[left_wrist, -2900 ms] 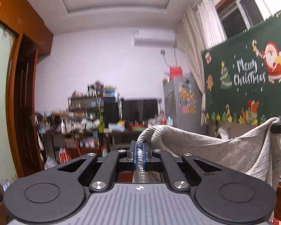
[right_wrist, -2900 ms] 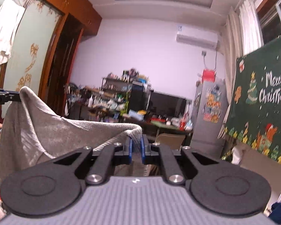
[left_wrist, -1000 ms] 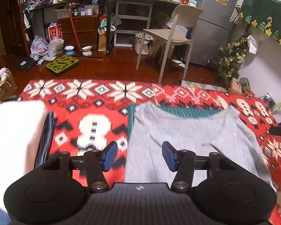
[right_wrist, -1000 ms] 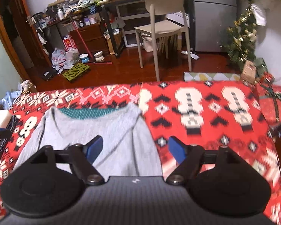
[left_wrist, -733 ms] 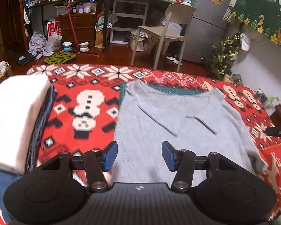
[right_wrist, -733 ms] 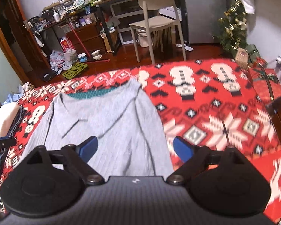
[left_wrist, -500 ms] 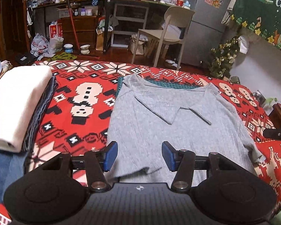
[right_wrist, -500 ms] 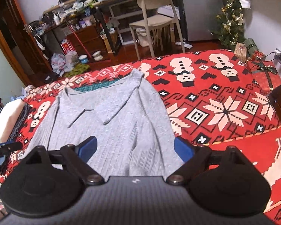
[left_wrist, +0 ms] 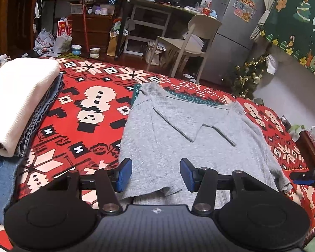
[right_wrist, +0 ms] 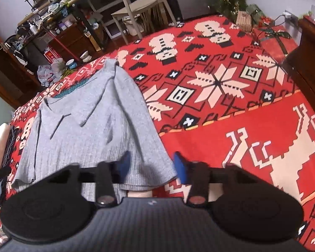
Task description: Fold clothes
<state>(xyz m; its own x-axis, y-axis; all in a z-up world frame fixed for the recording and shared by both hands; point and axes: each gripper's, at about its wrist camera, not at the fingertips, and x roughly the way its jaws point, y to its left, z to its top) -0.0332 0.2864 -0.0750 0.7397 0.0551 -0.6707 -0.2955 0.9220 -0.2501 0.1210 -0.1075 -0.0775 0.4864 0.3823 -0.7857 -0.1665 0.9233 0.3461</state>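
grey ribbed knit top (left_wrist: 187, 134) flat on red patterned blanket (left_wrist: 88, 113) | left gripper (left_wrist: 155, 173) fingers wide, empty, over hem | right gripper (right_wrist: 151, 164) fingers wide, empty, over hem corner

Grey sweater (left_wrist: 184, 134) on red snowflake-patterned blanket (left_wrist: 90, 113)
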